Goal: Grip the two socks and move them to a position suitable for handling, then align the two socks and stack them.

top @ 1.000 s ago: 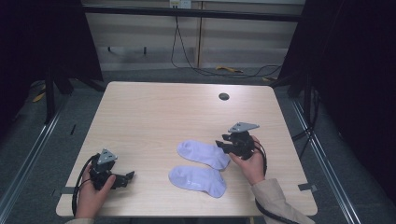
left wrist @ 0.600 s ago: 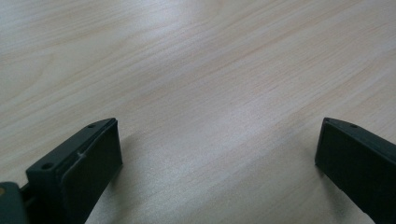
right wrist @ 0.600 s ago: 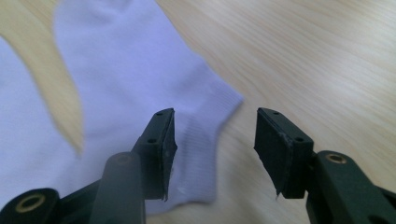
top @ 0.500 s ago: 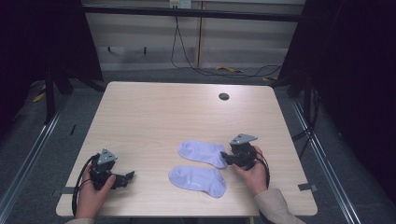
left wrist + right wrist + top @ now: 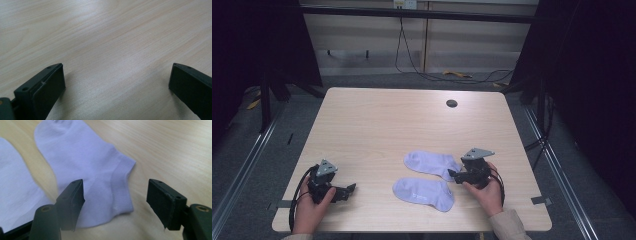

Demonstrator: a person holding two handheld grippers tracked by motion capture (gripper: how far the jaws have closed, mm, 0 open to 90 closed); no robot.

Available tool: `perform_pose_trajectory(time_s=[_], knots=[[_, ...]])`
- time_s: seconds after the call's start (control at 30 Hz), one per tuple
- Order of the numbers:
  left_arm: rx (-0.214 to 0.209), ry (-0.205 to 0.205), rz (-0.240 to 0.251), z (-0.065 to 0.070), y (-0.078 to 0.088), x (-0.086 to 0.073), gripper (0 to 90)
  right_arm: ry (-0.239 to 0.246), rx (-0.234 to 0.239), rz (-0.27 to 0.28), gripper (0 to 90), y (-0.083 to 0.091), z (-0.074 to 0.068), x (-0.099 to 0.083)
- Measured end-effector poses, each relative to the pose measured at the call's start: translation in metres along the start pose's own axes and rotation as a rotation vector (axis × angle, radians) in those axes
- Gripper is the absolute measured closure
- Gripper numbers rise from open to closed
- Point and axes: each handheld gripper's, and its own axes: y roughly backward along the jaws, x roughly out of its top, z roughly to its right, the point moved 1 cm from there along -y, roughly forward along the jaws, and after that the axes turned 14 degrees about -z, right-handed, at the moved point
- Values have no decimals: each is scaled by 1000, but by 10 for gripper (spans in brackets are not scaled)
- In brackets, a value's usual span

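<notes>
2 lilac socks are being seen lower centre: far sock (image 5: 432, 163), near sock (image 5: 424, 192). Right gripper (image 5: 115, 197) (jaws just opening, wide) is being held over the far sock's cuff; left gripper (image 5: 116, 82) is being kept wide over bare table (image 5: 387, 125).

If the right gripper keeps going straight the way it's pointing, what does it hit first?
Most likely the ribbed cuff of the farther pale lilac ankle sock, which lies flat just ahead of the open right gripper.

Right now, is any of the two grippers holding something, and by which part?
Nothing is held. The right gripper, jaws just opening, stands open over the cuff end of the far sock. The left gripper is open over bare table.
</notes>
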Motion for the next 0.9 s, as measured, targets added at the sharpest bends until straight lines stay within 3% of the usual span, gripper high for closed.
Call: perform_pose_trajectory(time_s=[0.3, 0.67, 0.77, 0.9], knots=[[-1, 2, 1, 0, 0, 0, 0, 22, 25, -9, 269, 8, -10, -9], [8, 9, -1, 3, -1, 2, 0, 53, 16, 0, 297, 20, -19, -18], [-1, 2, -7, 7, -2, 6, 1, 46, 20, 11, 307, 24, -20, -21], [-28, -21, -5, 14, -1, 13, 69, 50, 26, 5, 323, 27, -24, -24]])
